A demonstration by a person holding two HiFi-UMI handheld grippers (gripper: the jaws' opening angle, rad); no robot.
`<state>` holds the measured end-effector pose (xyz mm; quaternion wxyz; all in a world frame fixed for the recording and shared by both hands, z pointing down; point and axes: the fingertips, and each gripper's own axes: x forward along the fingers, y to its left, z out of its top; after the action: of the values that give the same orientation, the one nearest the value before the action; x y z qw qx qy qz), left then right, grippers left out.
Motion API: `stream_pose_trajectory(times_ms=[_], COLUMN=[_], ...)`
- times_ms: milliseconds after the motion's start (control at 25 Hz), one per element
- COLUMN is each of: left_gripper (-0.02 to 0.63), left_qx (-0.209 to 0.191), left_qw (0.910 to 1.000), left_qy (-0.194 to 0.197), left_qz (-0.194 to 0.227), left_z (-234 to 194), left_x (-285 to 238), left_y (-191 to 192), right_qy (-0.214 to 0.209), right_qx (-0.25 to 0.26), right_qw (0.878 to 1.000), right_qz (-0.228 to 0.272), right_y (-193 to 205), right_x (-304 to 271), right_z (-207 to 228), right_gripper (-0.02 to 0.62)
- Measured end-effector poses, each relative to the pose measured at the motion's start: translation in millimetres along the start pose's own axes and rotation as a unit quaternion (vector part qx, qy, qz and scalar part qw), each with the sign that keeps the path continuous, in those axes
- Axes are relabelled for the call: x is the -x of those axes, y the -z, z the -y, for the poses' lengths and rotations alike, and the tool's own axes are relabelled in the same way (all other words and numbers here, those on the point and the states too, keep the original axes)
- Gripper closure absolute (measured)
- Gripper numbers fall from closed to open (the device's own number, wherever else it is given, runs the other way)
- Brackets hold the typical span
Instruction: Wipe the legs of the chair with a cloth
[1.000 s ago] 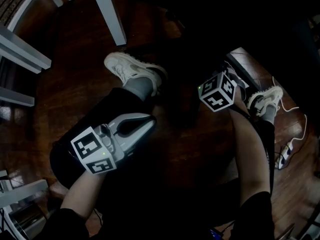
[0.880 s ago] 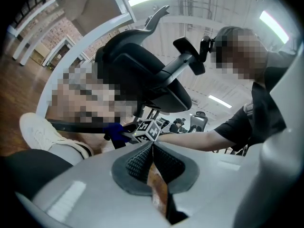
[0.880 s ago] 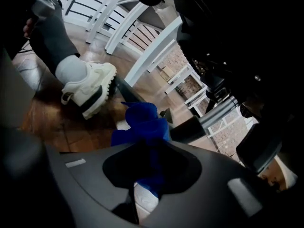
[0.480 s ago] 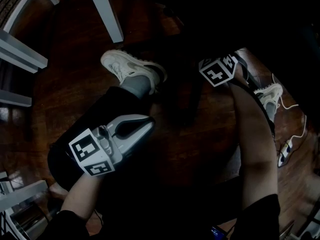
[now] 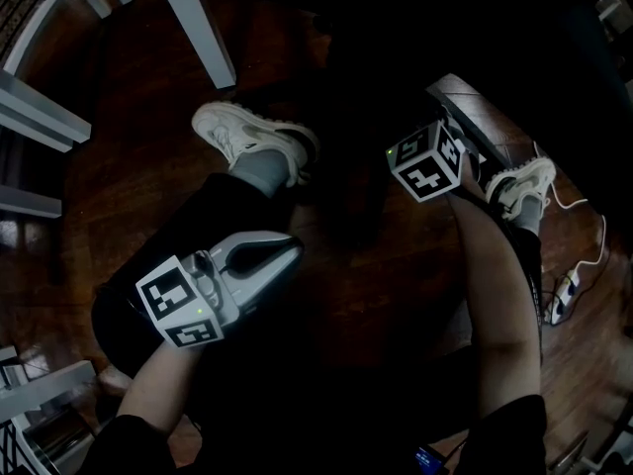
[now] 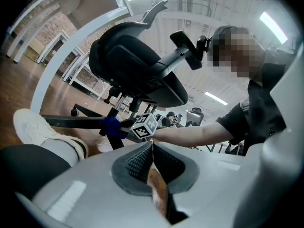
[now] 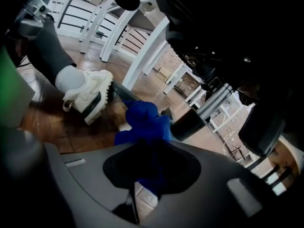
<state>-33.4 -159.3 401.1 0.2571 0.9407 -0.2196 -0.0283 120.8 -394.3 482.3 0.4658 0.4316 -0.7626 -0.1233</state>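
Observation:
The black office chair (image 6: 137, 65) stands in front of me, its star base (image 6: 71, 121) low over the wooden floor. My right gripper (image 7: 152, 151) is shut on a blue cloth (image 7: 145, 122), which presses on a dark chair leg (image 7: 122, 93) close to the central column (image 7: 209, 109). From the left gripper view the same cloth (image 6: 110, 126) shows beside the right gripper's marker cube (image 6: 145, 126). In the head view that cube (image 5: 425, 161) sits right of the dark chair base; the jaws are hidden there. My left gripper (image 5: 289, 251) rests on the person's thigh, shut and empty.
The person's white shoes (image 5: 247, 137) (image 5: 519, 188) flank the chair base. White table legs (image 5: 193, 23) and frames (image 5: 40, 117) stand at the upper left. A white cable and power strip (image 5: 562, 300) lie on the floor at the right.
The right gripper slid away from me along the chair leg with the cloth, then came part of the way back. The left gripper stayed on the thigh.

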Motion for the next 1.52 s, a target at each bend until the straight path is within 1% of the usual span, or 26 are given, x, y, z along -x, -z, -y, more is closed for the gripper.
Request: stream_pose_trajectory(times_ms=[520,640,800,960,1080,1320,1520], left_gripper=[0.601,0.601,0.601,0.601,0.601,0.601,0.601], left_qx=[-0.01,-0.023,-0.024,-0.06,-0.062,-0.066,-0.075], left_qw=[0.9999,0.9996,0.9995,0.9981,0.9979,0.9976,0.9969], left_qy=[0.002,0.012,0.017,0.016,0.019,0.021,0.025], left_qz=[0.009,0.006,0.007,0.001,0.001,-0.005,-0.007], left_z=[4,10,15,14,17,18,19], left_x=[4,2,2,5,3,3,2], left_y=[-4,-4,-4,0,-1,4,5], right_qy=[-0.031,-0.03,-0.038,-0.039,-0.049,-0.066,-0.064], right_qx=[0.011,0.015,0.009,-0.011,-0.02,0.012,0.012], right_qw=[0.999,0.999,0.999,0.999,0.998,0.997,0.997], right_qz=[-0.004,-0.01,-0.017,-0.02,-0.028,-0.037,-0.044], right_y=[19,23,30,39,49,59,60], right_x=[41,49,61,74,84,103,112], right_z=[-59,-69,-84,-102,-116,-146,-159], right_gripper=[0.508,0.508,0.508,0.508,0.508,0.508,0.508])
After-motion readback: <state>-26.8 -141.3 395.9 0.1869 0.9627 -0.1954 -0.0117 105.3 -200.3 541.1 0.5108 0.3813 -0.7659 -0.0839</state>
